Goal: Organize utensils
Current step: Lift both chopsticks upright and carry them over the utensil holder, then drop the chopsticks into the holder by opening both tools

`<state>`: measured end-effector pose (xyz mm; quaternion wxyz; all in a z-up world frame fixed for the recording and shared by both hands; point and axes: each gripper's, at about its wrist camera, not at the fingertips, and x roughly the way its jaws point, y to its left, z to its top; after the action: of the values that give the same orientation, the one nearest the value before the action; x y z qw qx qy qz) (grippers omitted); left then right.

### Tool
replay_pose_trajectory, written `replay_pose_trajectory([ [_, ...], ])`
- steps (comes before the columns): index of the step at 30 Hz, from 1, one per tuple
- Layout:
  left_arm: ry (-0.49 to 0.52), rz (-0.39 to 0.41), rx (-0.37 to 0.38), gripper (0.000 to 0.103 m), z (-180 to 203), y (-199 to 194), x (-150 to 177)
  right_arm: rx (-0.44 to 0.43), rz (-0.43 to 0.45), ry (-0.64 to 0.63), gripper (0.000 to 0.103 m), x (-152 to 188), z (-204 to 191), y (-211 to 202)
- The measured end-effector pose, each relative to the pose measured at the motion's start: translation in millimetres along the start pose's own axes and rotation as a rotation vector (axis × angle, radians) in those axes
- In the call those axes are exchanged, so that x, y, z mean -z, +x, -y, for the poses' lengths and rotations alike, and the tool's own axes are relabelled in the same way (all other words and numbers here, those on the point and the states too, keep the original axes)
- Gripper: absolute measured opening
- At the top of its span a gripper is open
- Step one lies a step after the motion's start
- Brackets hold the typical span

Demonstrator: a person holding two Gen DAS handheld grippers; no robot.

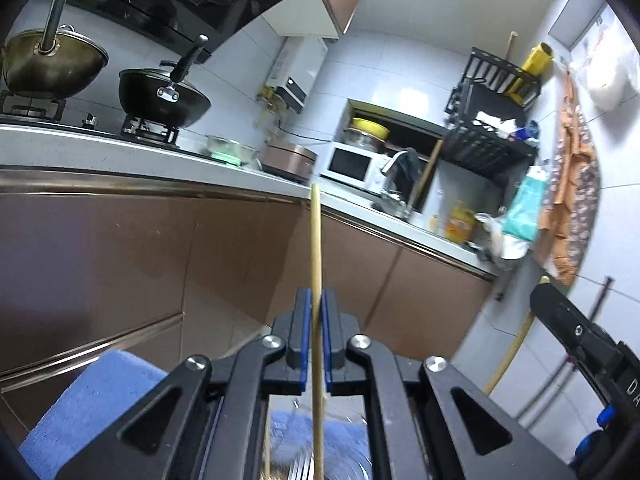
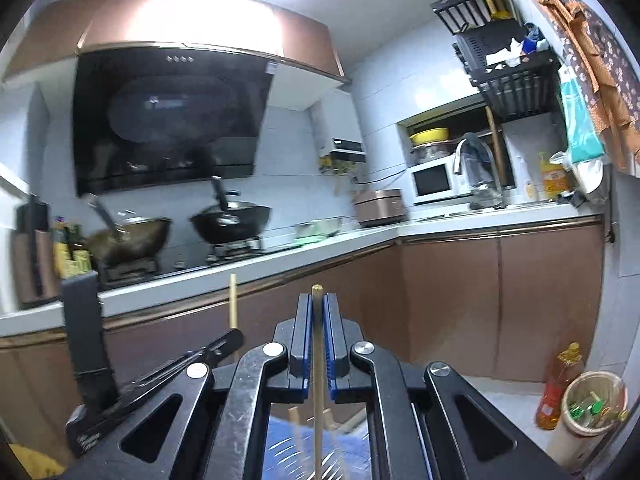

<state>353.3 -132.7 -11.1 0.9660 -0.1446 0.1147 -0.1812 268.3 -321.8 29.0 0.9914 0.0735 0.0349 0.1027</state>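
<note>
Your left gripper [image 1: 316,304] is clenched on a chopstick [image 1: 315,240] standing upright between its pads. Your right gripper [image 2: 317,308] grips another chopstick [image 2: 317,360] likewise. Beyond them runs the surface [image 2: 360,238] carrying a black wok [image 2: 230,220].

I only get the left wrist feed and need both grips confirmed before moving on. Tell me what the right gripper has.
Observer: The right gripper is shut on a thin pale wooden chopstick.
Operator: Report how far it sticks out.
Observer: Its tip barely clears the jaws.
Operator: Describe the floor on that side.
Observer: An amber plastic oil bottle stands beside a round clear bin.
</note>
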Motion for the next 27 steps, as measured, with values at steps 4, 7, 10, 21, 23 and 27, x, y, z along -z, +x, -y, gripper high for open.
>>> replay_pose_trajectory([
  [4, -0.001, 0.004, -0.051, 0.005, -5, 34, 26, 0.042, -0.020, 0.001, 0.006, 31, 9, 33],
  [7, -0.001, -0.022, -0.069, 0.005, -9, 52, 49, 0.071, -0.061, -0.002, 0.006, 61, 15, 44],
  [10, 0.027, -0.034, -0.081, 0.008, -11, 56, 70, 0.075, -0.105, 0.008, 0.007, 85, 20, 47],
  [21, 0.145, -0.085, -0.089, 0.032, -1, -9, 70, 0.073, -0.134, 0.037, 0.025, 81, 25, -9],
  [23, 0.164, -0.109, -0.103, 0.035, 2, -27, 71, 0.075, -0.140, 0.044, 0.025, 73, 23, -25],
  [27, 0.213, -0.141, -0.152, 0.042, 8, -70, 72, 0.081, -0.178, 0.032, 0.025, 70, 13, -53],
])
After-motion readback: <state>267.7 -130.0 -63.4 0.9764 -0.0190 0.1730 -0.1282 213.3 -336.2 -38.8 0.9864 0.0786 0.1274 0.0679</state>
